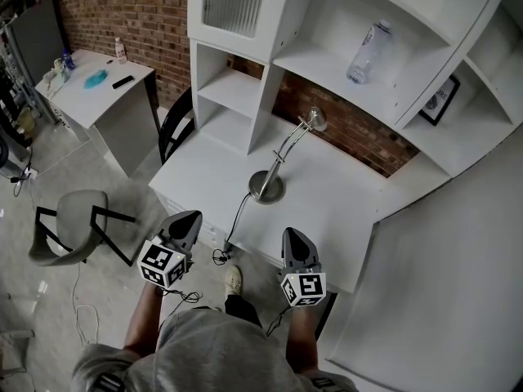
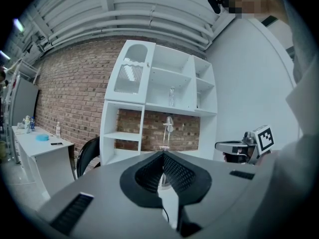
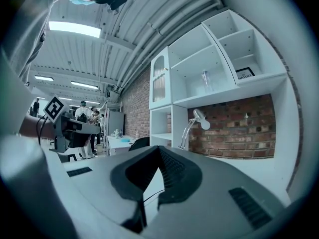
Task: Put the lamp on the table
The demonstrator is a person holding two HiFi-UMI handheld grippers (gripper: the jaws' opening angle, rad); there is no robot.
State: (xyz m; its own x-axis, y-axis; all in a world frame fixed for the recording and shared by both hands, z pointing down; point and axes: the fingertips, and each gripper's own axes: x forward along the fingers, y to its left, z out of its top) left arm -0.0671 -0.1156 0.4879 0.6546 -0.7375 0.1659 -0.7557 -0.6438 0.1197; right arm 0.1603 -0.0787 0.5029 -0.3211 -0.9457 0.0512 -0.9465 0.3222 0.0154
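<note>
Lamp [image 1: 267, 186] upright on white bench [image 1: 335, 215], cord [image 1: 238, 212] trailing over front edge. Jaws together, empty: left gripper [image 1: 186, 220], right gripper [image 1: 296, 238].

Bright, even; ceiling light [image 3: 75, 28] glares; fisheye corners black (gripper views).

Right gripper [image 3: 159, 149], jaws together, nothing between them — beyond, the lamp [image 3: 201, 119] stands upright on the white desk [image 3: 260, 167] — brick wall [image 3: 234, 128] behind

The bench [image 1: 335, 211] lies bare ahead of the right tool [image 1: 292, 235]. The lamp [image 1: 268, 184] stands ahead, between it and the left tool [image 1: 193, 217]. Its cord [image 1: 238, 216] drapes over the near edge. The shelf unit [image 1: 263, 96] closes off the space beyond.
</note>
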